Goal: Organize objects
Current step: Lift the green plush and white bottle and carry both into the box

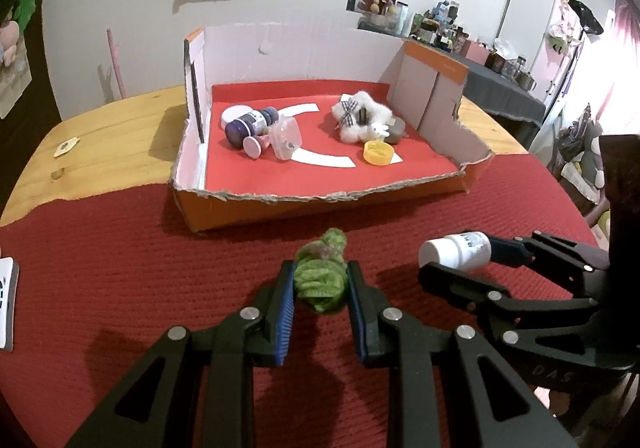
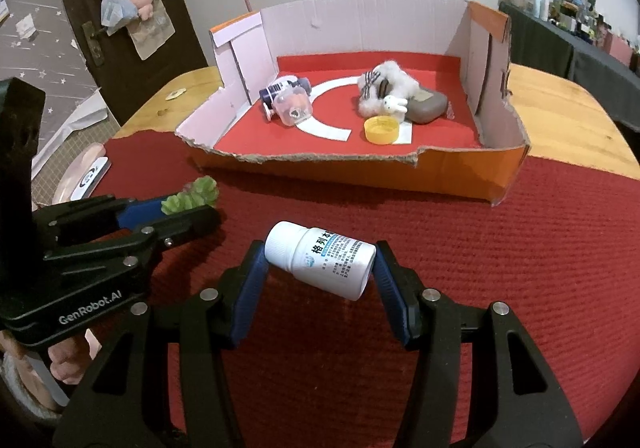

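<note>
My left gripper point(image 1: 321, 280) is shut on a green crinkled lettuce toy point(image 1: 323, 276), held just above the red mat; it also shows in the right wrist view point(image 2: 191, 197). My right gripper point(image 2: 320, 254) is shut on a white pill bottle point(image 2: 322, 258), lying sideways between the pads, cap to the left; the bottle also shows in the left wrist view point(image 1: 456, 250). Ahead stands an open cardboard box point(image 1: 320, 204) with a red floor. It holds a dark blue bottle point(image 1: 248, 122), a clear plastic case point(image 1: 285, 138), a white plush toy point(image 1: 362, 116) and a yellow cap point(image 1: 378, 153).
A grey stone point(image 2: 428, 106) lies beside the plush in the box. The box's side walls point(image 2: 486, 60) stand tall; its front edge is low and torn. The red mat point(image 2: 520, 248) covers a wooden table point(image 1: 100, 140). A white device point(image 1: 6, 304) lies at the mat's left edge.
</note>
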`<action>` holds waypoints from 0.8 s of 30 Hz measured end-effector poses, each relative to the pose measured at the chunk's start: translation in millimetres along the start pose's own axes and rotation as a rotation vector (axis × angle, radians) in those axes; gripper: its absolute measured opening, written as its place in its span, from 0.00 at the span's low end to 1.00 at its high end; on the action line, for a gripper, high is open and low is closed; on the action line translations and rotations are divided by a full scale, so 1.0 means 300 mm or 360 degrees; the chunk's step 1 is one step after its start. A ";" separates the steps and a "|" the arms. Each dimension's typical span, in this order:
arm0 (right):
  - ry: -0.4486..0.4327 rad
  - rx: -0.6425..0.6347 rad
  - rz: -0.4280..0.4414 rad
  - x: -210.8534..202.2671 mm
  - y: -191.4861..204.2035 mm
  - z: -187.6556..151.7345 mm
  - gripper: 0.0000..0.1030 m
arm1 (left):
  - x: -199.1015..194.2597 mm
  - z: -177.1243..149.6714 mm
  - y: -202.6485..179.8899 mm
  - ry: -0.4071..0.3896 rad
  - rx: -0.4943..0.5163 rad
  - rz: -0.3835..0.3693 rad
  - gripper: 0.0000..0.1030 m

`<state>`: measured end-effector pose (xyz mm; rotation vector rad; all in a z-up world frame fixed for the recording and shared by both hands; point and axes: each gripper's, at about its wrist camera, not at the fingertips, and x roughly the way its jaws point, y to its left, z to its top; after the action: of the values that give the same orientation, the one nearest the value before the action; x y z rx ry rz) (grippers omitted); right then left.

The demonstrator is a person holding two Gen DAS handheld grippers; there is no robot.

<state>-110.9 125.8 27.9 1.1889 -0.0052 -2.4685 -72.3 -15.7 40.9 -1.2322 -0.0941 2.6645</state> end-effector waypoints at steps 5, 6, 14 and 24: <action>-0.0028 -0.0017 0.0007 -0.022 0.004 0.018 0.50 | -0.018 0.012 -0.004 -0.0010 0.0012 -0.0012 0.25; -0.0039 -0.0021 0.0008 -0.031 0.005 0.025 0.50 | -0.025 0.016 -0.004 -0.0021 0.0014 -0.0017 0.25; -0.0108 -0.0052 0.0009 -0.077 0.013 0.070 0.50 | -0.066 0.068 -0.003 -0.0085 0.0025 -0.0037 0.25; -0.0142 -0.0072 0.0005 -0.090 0.001 0.120 0.50 | -0.047 0.141 0.003 -0.0091 0.0044 -0.0038 0.25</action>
<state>-122.9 129.1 71.3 1.0586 0.0237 -2.5032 -95.7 -18.4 78.6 -1.1401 -0.0799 2.6716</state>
